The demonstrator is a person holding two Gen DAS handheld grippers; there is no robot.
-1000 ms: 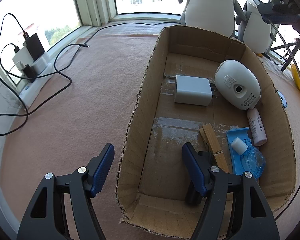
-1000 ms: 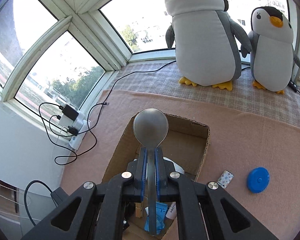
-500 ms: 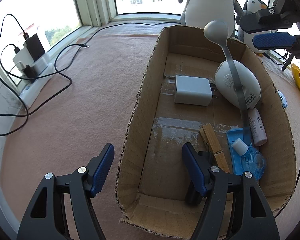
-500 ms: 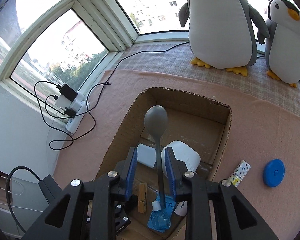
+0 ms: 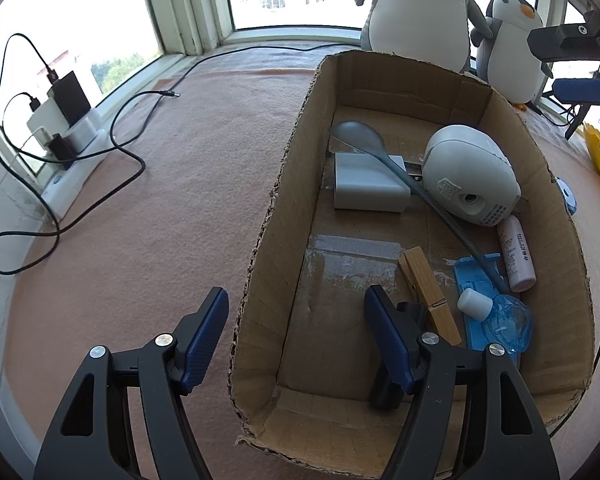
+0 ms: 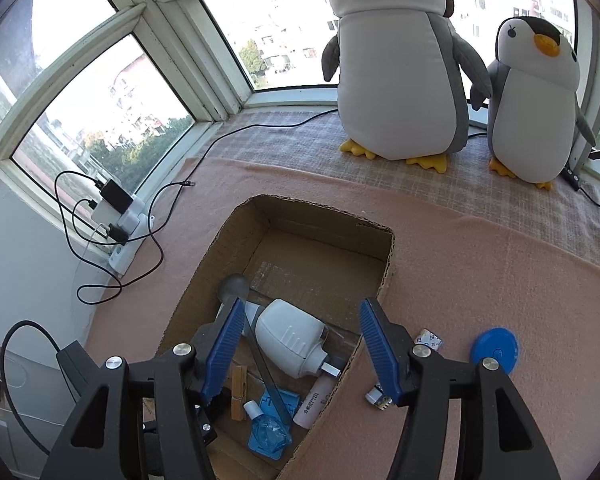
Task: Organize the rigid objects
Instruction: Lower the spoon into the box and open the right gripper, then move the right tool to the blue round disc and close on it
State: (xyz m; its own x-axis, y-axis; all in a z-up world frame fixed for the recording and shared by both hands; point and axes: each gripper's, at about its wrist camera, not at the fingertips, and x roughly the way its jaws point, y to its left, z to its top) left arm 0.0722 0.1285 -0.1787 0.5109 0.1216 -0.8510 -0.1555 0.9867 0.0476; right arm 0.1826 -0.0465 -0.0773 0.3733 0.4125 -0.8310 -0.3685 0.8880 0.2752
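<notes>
Inside the cardboard box (image 5: 288,184), our grey spoon (image 5: 384,156) lies slanted across the white adapter (image 5: 364,186), its handle reaching the blue packet (image 5: 480,280). Our right tongs (image 6: 304,352) have just been opening and hang released, nothing between them. Our left tongs (image 5: 296,336) straddle the box's near wall, clenching nothing.

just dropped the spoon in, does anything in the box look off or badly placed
The spoon lies askew: its bowl rests propped on the white adapter, the handle slanting down onto the blue packet. The cardboard box has ragged, torn edges. Nothing spilled.
</notes>
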